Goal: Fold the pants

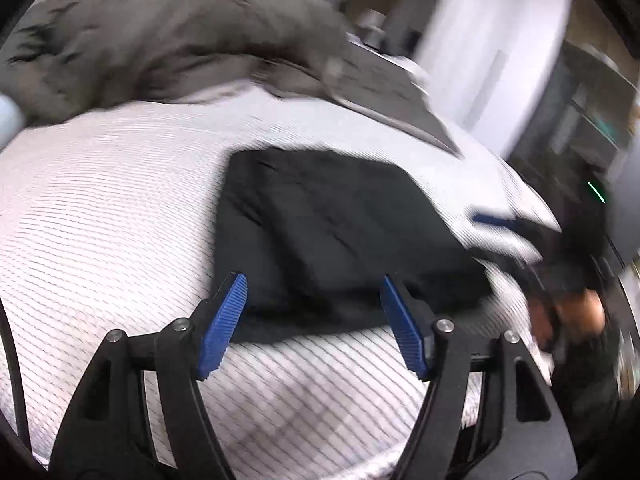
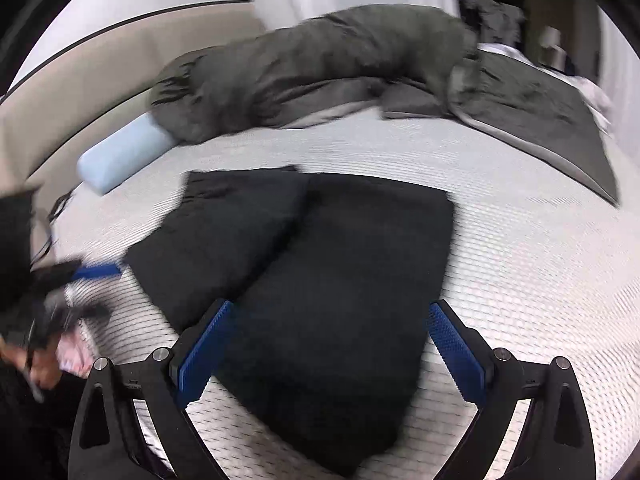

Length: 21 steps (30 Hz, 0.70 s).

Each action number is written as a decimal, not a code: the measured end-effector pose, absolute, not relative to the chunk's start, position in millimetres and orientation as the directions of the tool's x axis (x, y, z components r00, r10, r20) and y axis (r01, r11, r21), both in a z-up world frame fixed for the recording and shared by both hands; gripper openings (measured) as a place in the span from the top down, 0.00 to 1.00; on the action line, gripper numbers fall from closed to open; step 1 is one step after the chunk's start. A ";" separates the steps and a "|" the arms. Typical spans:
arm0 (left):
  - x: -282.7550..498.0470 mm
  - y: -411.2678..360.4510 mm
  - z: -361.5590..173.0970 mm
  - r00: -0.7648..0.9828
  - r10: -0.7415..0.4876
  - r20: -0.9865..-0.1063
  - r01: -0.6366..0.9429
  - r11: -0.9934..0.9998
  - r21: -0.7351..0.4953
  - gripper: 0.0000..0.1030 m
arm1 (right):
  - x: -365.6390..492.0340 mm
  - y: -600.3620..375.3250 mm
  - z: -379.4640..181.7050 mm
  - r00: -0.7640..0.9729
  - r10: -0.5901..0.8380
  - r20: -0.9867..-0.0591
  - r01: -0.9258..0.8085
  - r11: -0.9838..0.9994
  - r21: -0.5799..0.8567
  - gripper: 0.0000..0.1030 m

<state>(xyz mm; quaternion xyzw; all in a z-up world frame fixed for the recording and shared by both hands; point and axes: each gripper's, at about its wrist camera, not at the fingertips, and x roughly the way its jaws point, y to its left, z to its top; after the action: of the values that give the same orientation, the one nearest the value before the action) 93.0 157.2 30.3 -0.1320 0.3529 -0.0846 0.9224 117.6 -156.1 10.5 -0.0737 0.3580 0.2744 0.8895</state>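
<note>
Pants (image 2: 320, 280) lie folded in a dark block on the white mattress (image 2: 520, 260), one panel lapped over the other, well short of the grey duvet (image 2: 340, 60). Left gripper (image 1: 314, 316) and right gripper (image 2: 328, 344) both hover above the near edge, jaws spread wide and holding nothing. Judging by the uneven lap, any further fold should pinch both layers together.

No readable text, labels, numbers (frames motion-blurred).
</note>
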 end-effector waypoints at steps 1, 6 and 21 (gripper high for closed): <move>98.8 168.5 29.3 0.758 -0.221 -0.614 0.028 0.951 -0.308 0.35 | 113.7 -143.9 11.2 0.585 0.456 -0.670 -0.572 0.819 0.058 0.05; 134.5 211.7 -10.6 0.721 -0.144 -0.678 -0.134 0.930 -0.341 0.35 | 104.0 -88.9 4.5 0.561 0.507 -0.655 -0.645 0.764 0.039 0.05; 150.7 236.0 -44.7 0.663 -0.162 -0.730 -0.151 0.927 -0.343 0.35 | 133.0 -95.2 -17.2 0.621 0.422 -0.661 -0.416 0.892 0.178 0.75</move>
<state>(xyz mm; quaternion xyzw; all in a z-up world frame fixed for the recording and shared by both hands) 150.7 236.0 -44.7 -0.1906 0.4102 -0.0033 0.8918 133.0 -95.2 -17.2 0.0038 0.3678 0.2327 0.9003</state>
